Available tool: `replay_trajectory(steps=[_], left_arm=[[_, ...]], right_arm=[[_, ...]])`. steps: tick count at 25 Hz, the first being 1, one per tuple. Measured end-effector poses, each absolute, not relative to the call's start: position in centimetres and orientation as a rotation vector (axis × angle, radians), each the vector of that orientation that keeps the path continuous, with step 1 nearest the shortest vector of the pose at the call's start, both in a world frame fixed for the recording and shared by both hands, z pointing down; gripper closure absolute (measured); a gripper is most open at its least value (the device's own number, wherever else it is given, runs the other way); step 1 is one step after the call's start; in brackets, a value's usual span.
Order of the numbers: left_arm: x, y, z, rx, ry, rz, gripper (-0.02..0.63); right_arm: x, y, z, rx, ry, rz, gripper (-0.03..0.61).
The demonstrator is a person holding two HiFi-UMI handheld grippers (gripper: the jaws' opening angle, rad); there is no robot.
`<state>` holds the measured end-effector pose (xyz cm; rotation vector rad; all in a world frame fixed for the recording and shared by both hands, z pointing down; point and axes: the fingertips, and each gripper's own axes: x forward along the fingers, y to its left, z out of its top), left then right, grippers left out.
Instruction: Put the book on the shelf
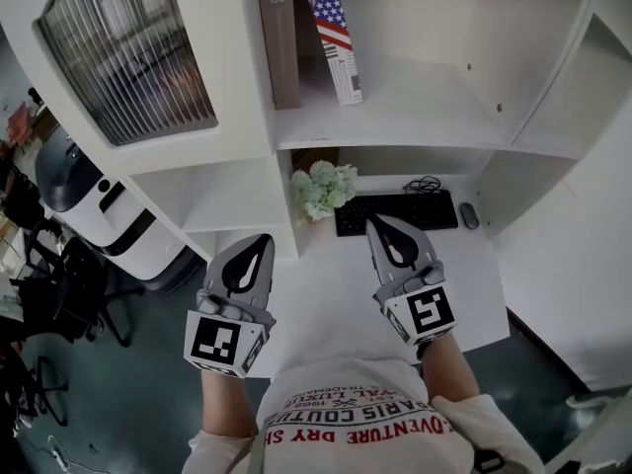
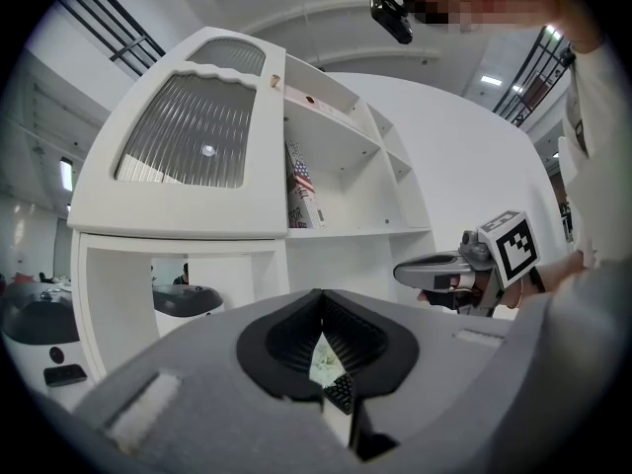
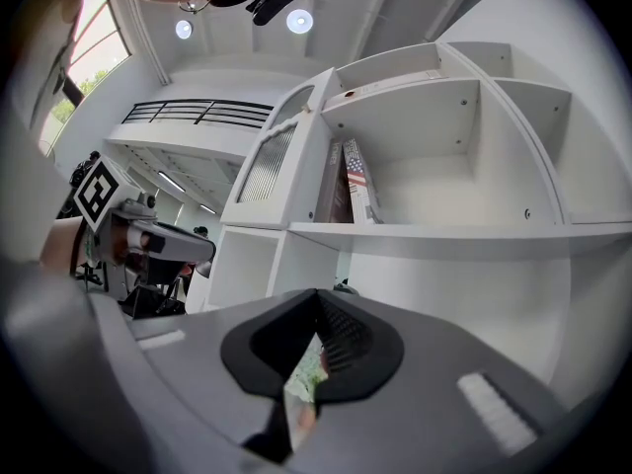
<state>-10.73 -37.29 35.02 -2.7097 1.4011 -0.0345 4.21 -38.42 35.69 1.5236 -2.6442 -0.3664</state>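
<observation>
Two books stand on the white shelf (image 1: 395,126): a brown one (image 1: 279,38) and one with a flag-patterned spine (image 1: 333,33) that leans against it. The gripper views show them too, the flag book (image 3: 360,181) beside the brown book (image 3: 334,184), and the pair of books (image 2: 301,197) in the left gripper view. My left gripper (image 1: 265,237) and right gripper (image 1: 373,221) hover over the desk's near part, below the shelf, both pointing at it. Each has its jaws shut together with nothing between them.
On the white desk (image 1: 326,304) sit a black keyboard (image 1: 395,211), a mouse (image 1: 469,215) and a pale flower bunch (image 1: 322,188). A cabinet door with ribbed glass (image 1: 128,52) is at upper left. A white and black machine (image 1: 99,205) stands on the floor at left.
</observation>
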Motion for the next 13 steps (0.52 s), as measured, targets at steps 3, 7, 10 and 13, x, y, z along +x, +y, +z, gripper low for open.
replay_trajectory(steps=[3, 7, 10, 13], left_arm=[[-10.3, -37.6, 35.2, -2.723, 1.402, -0.046, 0.609], [-9.7, -38.0, 35.8, -2.732, 1.389, -0.05, 0.609], [-9.3, -38.3, 36.4, -2.74, 1.381, -0.064, 0.609], [-8.9, -38.5, 37.2, -2.744, 1.364, -0.065, 0.609]], right_arm=[[4.4, -38.7, 36.4, 1.525, -2.644, -0.336, 0.578], [4.6, -39.1, 37.0, 1.518, -2.634, -0.316, 0.578], [4.8, -39.5, 37.4, 1.514, -2.636, -0.291, 0.578], [4.7, -39.7, 37.5, 1.498, -2.632, -0.307, 0.578]])
